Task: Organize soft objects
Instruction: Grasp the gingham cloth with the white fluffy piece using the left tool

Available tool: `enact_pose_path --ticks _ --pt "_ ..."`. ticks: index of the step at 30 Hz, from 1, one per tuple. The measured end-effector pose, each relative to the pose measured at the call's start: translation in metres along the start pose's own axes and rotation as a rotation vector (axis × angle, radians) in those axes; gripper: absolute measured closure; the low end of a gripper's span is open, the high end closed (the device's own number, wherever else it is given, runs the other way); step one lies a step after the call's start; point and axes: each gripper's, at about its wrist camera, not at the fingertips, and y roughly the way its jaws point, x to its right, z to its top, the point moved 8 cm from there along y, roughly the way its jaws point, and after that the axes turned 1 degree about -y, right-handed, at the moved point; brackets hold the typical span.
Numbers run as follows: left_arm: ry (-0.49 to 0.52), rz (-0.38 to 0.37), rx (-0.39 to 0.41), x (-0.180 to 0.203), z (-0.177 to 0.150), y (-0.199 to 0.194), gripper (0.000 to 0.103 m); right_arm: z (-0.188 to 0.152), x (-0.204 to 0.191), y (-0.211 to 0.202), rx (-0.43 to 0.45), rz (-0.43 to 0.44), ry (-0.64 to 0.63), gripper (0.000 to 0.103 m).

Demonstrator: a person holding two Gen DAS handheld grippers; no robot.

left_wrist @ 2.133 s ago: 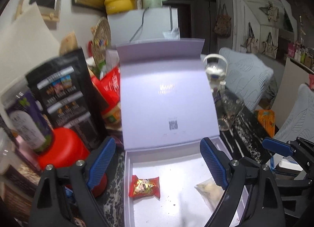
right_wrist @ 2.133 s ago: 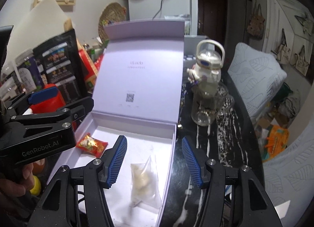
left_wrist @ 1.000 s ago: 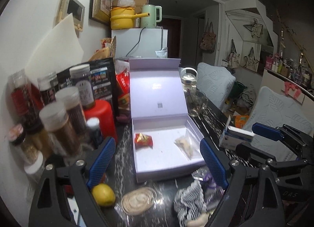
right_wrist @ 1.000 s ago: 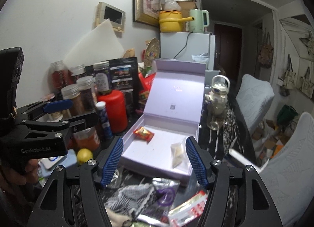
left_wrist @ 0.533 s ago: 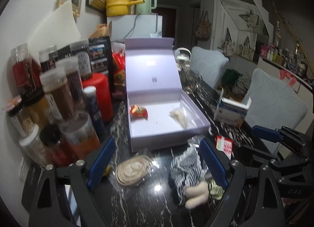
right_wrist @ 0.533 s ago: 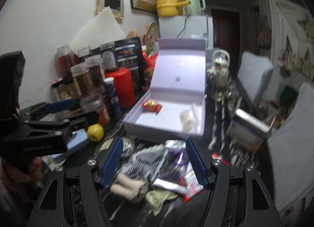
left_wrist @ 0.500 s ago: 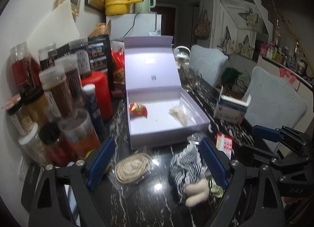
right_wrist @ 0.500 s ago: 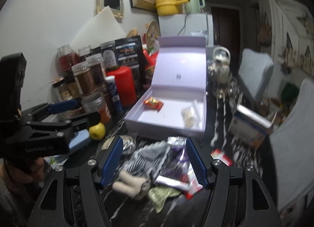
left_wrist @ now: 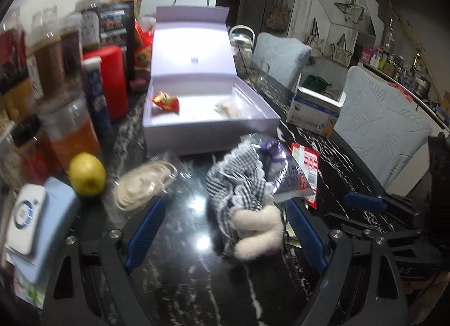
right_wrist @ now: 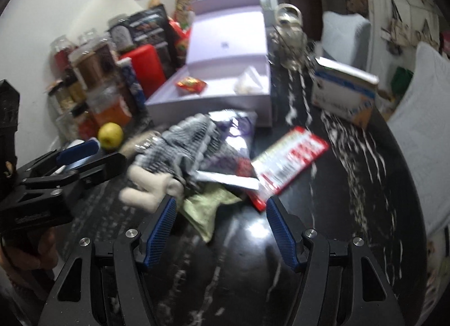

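Observation:
An open lilac box (left_wrist: pixel 208 131) stands on the dark marble table and holds a red snack packet (left_wrist: pixel 166 100) and a clear bag of pale pieces (left_wrist: pixel 230 107). In front of it lies a pile: a checked cloth doll with cream legs (left_wrist: pixel 247 205), a purple-printed bag (left_wrist: pixel 281 168), a red-and-white packet (left_wrist: pixel 308 168) and a bagged cream coil (left_wrist: pixel 140 185). My left gripper (left_wrist: pixel 225 230) is open and empty just before the doll. My right gripper (right_wrist: pixel 222 227) is open and empty over a green cloth (right_wrist: pixel 208 207) at the pile's near edge; the doll (right_wrist: pixel 174 154) lies to its left.
Spice jars (left_wrist: pixel 50 53), a red canister (left_wrist: pixel 109 78), a blue tube and a yellow lemon (left_wrist: pixel 87 174) crowd the left side. A white device on a blue pad (left_wrist: pixel 31 219) lies near left. A blue-white carton (left_wrist: pixel 315 112) and a glass teapot (left_wrist: pixel 242 41) stand right of the box.
Both grippers have pulled back from the box and dropped low toward the table. The pile of soft items now lies right in front of them. Both stay open and empty.

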Motion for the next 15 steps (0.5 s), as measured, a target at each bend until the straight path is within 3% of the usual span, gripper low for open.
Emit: enact_pose_path --ticks 7,15 --pt "0.026 -0.005 -0.039 0.018 0.001 0.029 0.014 -0.016 0.039 0.014 -0.052 -0.064 0.066 0.036" --pt "-0.052 0.067 -0.122 -0.011 -0.002 0.063 0.014 -0.017 0.051 0.013 -0.039 -0.049 0.092 0.036"
